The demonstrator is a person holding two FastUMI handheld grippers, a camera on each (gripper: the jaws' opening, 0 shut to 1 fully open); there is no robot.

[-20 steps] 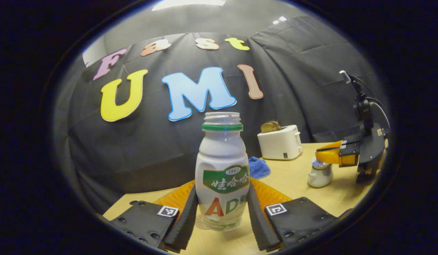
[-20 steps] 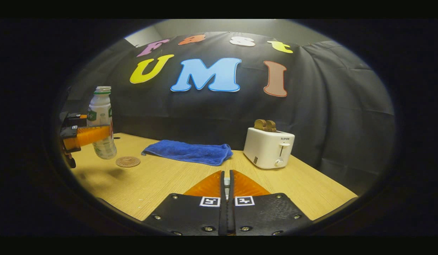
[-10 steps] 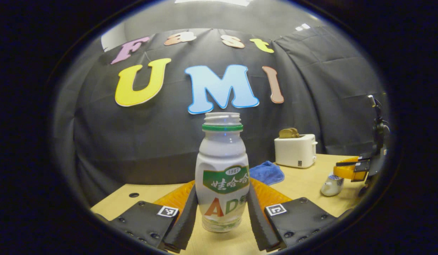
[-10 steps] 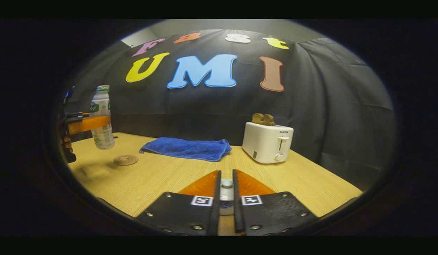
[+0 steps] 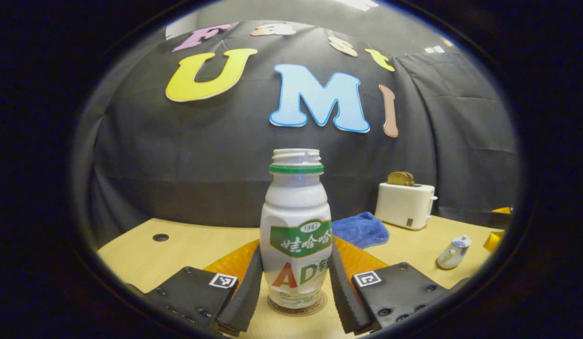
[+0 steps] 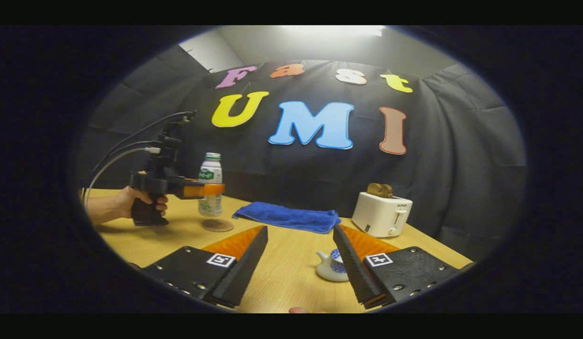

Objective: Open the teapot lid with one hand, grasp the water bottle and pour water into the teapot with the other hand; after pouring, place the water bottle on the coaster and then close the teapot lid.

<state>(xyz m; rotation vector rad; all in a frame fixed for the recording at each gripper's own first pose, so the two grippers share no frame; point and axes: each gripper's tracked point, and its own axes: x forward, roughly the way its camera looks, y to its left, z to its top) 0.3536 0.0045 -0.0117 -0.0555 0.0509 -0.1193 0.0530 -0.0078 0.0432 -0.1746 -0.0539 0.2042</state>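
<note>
The wooden surface (image 6: pixel 282 278) carried everything, and on it the step in hand seemed to be the setting of the water bottle (image 5: pixel 296 230) onto the coaster (image 5: pixel 297 307). In the left gripper view the left gripper (image 5: pixel 295 282) held the bottle upright, both fingers (image 5: pixel 246 292) pressing its lower body, and the round coaster showed directly under the bottle's base; I could not tell whether the base already touched it. To do this step well, I judge the bottle should go straight down, upright because it has no cap, and the fingers should release only when the base rests flat and centred. The right gripper view showed the same place from the side: the left gripper (image 6: pixel 211 190) and the hand (image 6: pixel 136 200) holding it, with the bottle (image 6: pixel 210 183) above the coaster (image 6: pixel 217 225), beside the blue towel (image 6: pixel 287 216) and far from the white toaster (image 6: pixel 382 214). This view also showed the right gripper (image 6: pixel 301 263) with fingers spread wide and grasping nothing, and the small teapot (image 6: pixel 332 266) standing between them with its lid on. In the left gripper view the teapot (image 5: pixel 454 252) was small, far at the right.
</note>
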